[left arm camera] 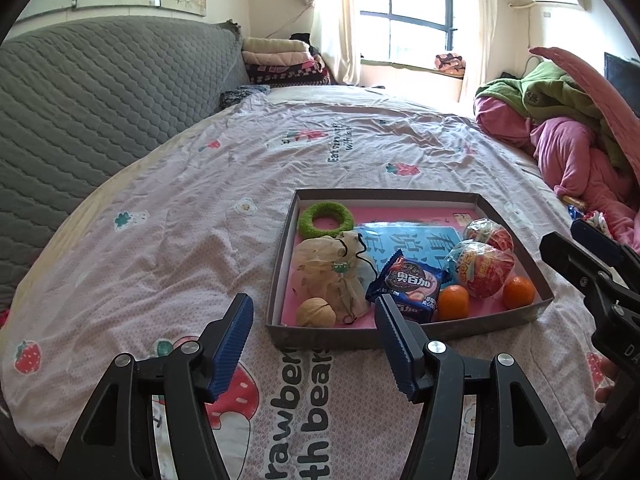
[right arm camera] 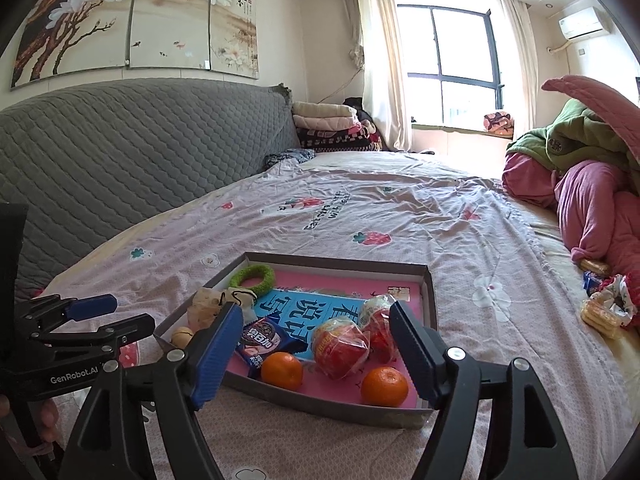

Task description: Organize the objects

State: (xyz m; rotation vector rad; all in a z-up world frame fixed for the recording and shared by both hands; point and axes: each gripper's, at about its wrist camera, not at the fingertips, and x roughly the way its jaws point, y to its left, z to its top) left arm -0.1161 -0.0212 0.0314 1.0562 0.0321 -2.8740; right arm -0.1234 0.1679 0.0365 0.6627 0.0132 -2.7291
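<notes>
A grey box [left arm camera: 404, 338] [right arm camera: 431, 292] with a pink floor lies on the bed. In it are a green ring [left arm camera: 326, 219] [right arm camera: 253, 277], a mesh pouch [left arm camera: 332, 268], a walnut [left arm camera: 316, 312] [right arm camera: 182, 336], a blue snack packet [left arm camera: 410, 286] [right arm camera: 266, 338], a blue book [left arm camera: 404, 240] [right arm camera: 304, 308], two wrapped red balls [left arm camera: 482, 268] [right arm camera: 340, 346] and two oranges [left arm camera: 453, 302] [right arm camera: 282, 370]. My left gripper [left arm camera: 314, 318] is open and empty just before the box's near wall. My right gripper [right arm camera: 316, 330] is open and empty over the box's near edge.
A grey quilted headboard [left arm camera: 100, 100] runs along the left. Pink and green bedding [left arm camera: 568, 128] is heaped at the right, with snack packets [right arm camera: 604, 312] beside it. Folded blankets [left arm camera: 280, 60] are stacked at the far end under the window.
</notes>
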